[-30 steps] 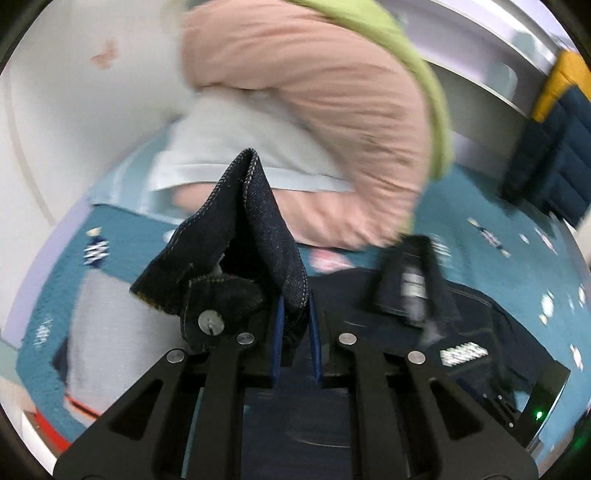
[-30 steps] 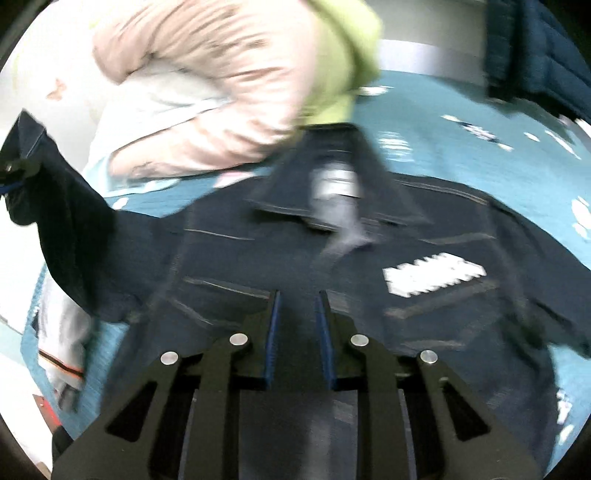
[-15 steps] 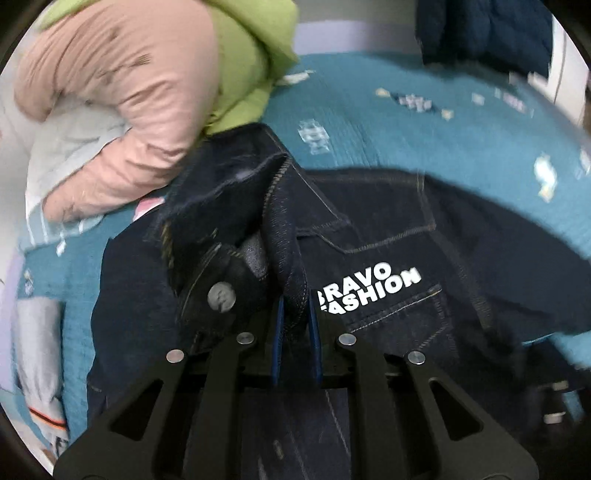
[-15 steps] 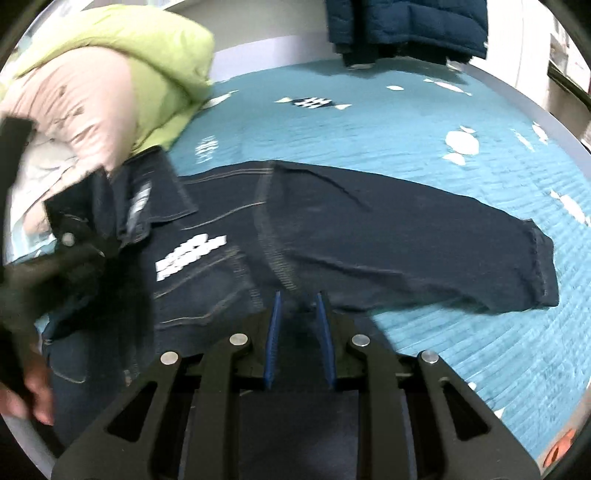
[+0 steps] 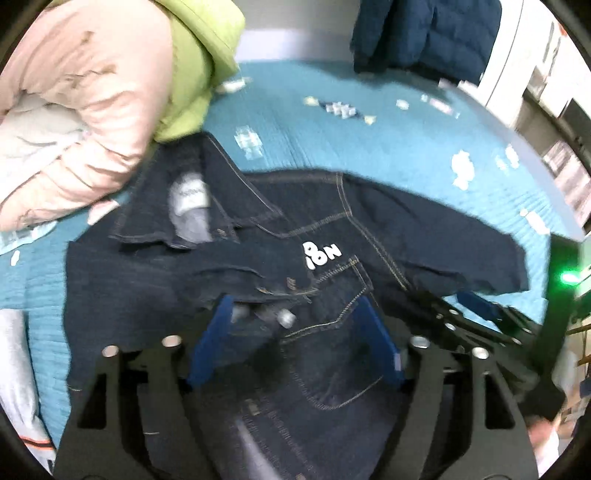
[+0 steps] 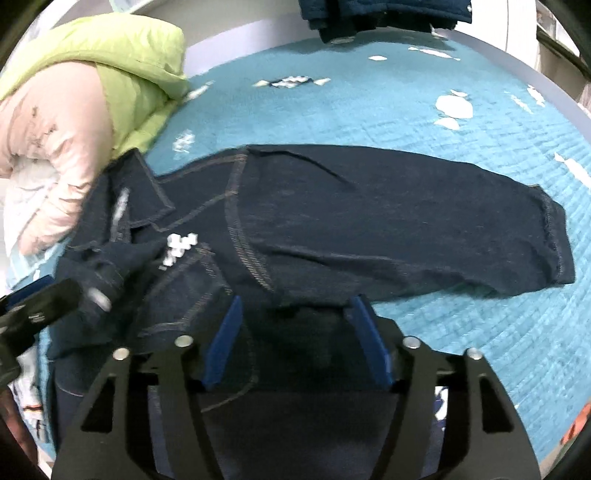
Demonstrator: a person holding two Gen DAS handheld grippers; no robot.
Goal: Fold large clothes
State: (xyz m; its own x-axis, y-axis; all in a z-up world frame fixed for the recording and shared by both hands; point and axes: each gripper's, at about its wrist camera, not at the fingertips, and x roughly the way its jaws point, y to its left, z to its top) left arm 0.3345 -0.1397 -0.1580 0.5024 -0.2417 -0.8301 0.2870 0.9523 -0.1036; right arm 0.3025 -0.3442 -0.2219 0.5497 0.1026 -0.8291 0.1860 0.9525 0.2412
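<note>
A dark denim jacket lies on the teal bedspread. Its left sleeve is folded across the chest and partly covers the white lettering. Its right sleeve stretches flat to the right. My left gripper is open just above the folded sleeve's cuff, jaws wide apart, holding nothing. My right gripper is open over the jacket's lower body, empty. The left gripper also shows at the left edge of the right wrist view.
A pile of pink and lime-green puffy coats lies at the bed's back left, touching the jacket's collar. A navy puffer jacket hangs at the back. White and grey cloth lies at the left edge.
My left gripper carried the left sleeve across the chest, laid it down and opened. My right gripper has also opened, over the jacket's lower body.
</note>
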